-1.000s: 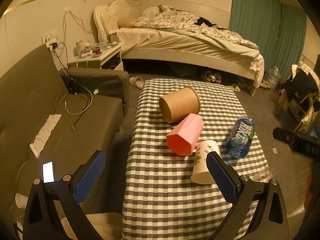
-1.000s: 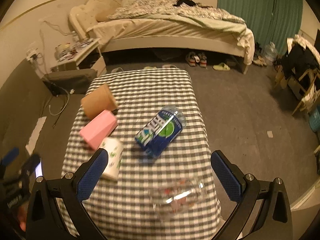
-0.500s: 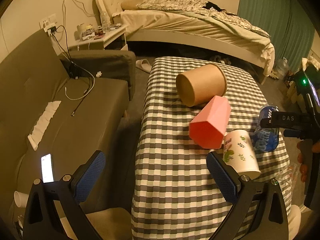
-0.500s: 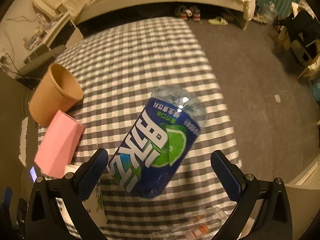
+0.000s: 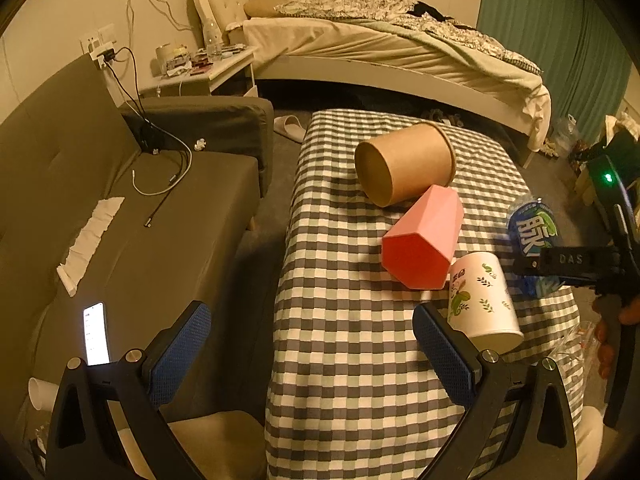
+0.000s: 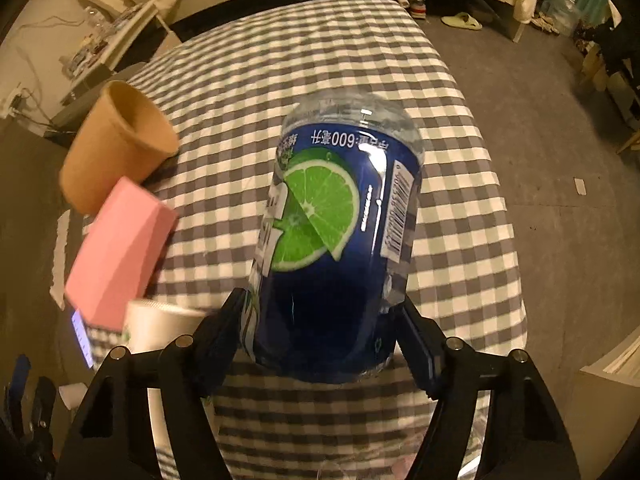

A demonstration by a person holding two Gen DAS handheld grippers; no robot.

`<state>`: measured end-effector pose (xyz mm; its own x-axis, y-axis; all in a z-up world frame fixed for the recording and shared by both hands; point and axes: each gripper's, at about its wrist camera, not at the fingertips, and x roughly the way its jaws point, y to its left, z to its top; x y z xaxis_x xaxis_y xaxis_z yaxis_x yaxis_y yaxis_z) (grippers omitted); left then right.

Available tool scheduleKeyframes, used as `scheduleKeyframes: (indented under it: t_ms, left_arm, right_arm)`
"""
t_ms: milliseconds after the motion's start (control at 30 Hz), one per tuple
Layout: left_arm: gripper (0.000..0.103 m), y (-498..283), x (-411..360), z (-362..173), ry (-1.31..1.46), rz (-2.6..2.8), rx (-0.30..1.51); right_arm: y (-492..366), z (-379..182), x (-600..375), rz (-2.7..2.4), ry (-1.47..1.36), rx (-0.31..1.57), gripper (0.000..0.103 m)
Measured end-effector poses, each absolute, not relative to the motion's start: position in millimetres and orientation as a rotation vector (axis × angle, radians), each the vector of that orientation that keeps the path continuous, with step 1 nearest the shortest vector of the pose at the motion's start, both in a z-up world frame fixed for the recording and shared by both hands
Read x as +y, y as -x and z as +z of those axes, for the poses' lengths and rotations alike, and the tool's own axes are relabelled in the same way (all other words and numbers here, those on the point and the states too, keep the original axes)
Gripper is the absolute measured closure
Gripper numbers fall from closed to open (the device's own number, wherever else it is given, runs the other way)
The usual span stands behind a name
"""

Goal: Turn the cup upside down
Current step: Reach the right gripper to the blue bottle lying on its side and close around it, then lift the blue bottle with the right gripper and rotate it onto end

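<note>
Three cups lie on their sides on the checkered table (image 5: 344,344): a brown paper cup (image 5: 404,164) (image 6: 116,144), a pink faceted cup (image 5: 424,236) (image 6: 116,248) and a white leaf-print cup (image 5: 482,300) (image 6: 160,324). My right gripper (image 6: 324,328) is shut on a blue lime-label plastic bottle (image 6: 336,240), also visible in the left wrist view (image 5: 534,236). My left gripper (image 5: 312,344) is open and empty over the table's near left edge, its right finger (image 5: 440,348) just beside the white cup.
A grey sofa (image 5: 120,208) with cables and a lit phone (image 5: 96,332) stands left of the table. A bed (image 5: 380,52) is behind, with a nightstand (image 5: 200,72). A crumpled clear plastic piece (image 5: 576,344) lies at the table's near right corner.
My right gripper moved in onto the blue bottle and closed on it. My left gripper came nearer the table; the cups look larger.
</note>
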<state>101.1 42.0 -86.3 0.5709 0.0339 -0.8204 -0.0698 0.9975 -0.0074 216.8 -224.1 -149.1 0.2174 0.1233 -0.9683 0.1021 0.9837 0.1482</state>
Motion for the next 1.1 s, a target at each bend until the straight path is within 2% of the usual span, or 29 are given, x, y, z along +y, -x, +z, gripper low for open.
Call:
scheduleKeyframes:
  t_ms: [267, 500, 700, 933, 1100]
  left_arm:
    - [0.000, -71.2, 39.9, -49.8, 0.049, 0.065, 0.882]
    - [0.000, -29.8, 44.2, -37.5, 0.055, 0.071, 0.840]
    - [0.000, 6.9, 62.9, -43.8, 0.065, 0.105, 0.843]
    - [0.000, 32.6, 73.0, -53.2, 0.060, 0.125, 0.851]
    - [0.000, 42.0, 63.5, -59.3, 0.038, 0.108, 0.856]
  right_arm:
    - [-155.3, -83.9, -201.4, 0.104, -0.100, 1.229, 0.034]
    - [-79.9, -57.7, -170.4, 0.179, -0.023, 1.174, 0.034]
    - [-42.1, -63.4, -148.3, 0.217, -0.007, 1.112, 0.034]
    - [-0.7, -101.1, -134.1, 0.227, 0.015, 1.066, 0.034]
    - [15.8, -127.2, -138.1, 0.225, 0.000, 1.123, 0.034]
